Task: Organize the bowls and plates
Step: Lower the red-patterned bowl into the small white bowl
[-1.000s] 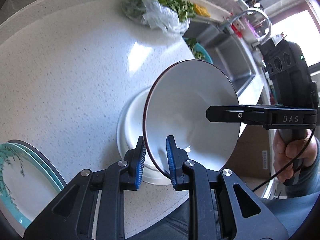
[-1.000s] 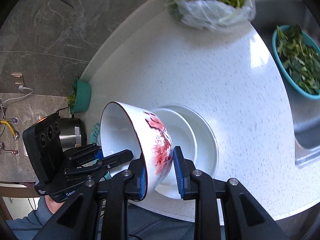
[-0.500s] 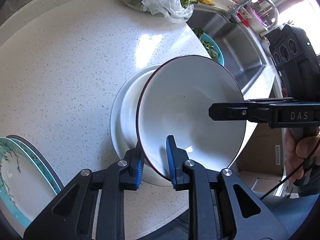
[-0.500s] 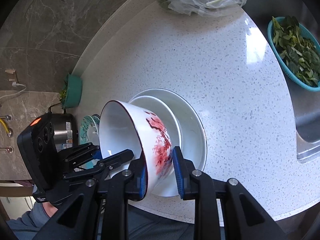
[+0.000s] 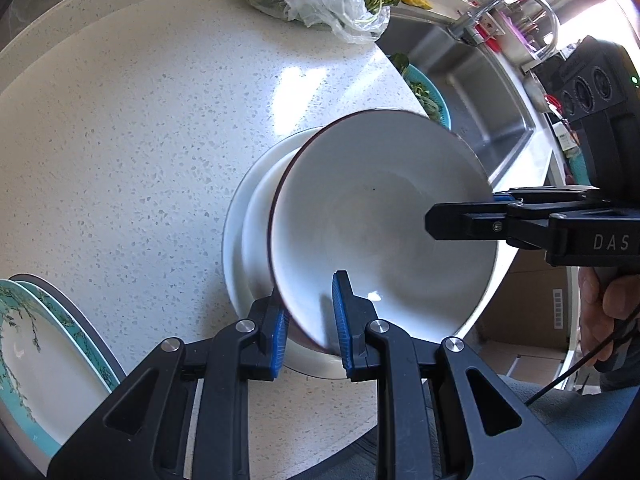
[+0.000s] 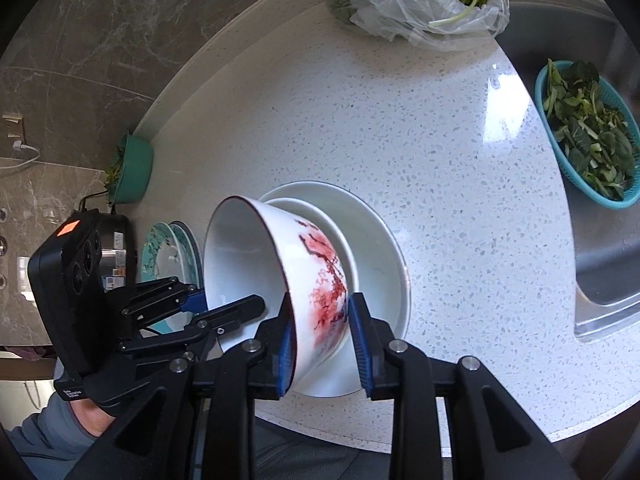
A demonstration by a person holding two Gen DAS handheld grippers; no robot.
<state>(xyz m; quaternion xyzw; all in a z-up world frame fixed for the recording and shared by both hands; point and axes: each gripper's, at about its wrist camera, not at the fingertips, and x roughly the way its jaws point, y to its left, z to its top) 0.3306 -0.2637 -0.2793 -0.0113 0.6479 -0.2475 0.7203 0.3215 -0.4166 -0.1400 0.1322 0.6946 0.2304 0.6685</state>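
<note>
While the white counter [image 5: 120,128] spreads out beyond both sets of jaws, I see a white plate [image 6: 384,264] with a shallow white bowl [image 6: 340,236] on it just ahead of them. Tilted over that stack is my red-flowered bowl [image 6: 320,280]. My left gripper [image 5: 310,320] clamps its near rim, while my right gripper [image 6: 322,332] straddles the opposite wall, jaws opening, outer pad apart.

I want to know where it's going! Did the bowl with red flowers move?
Yes. The red-flowered bowl has come farther over the white plate, which rests on the countertop, covering more of it.
</note>
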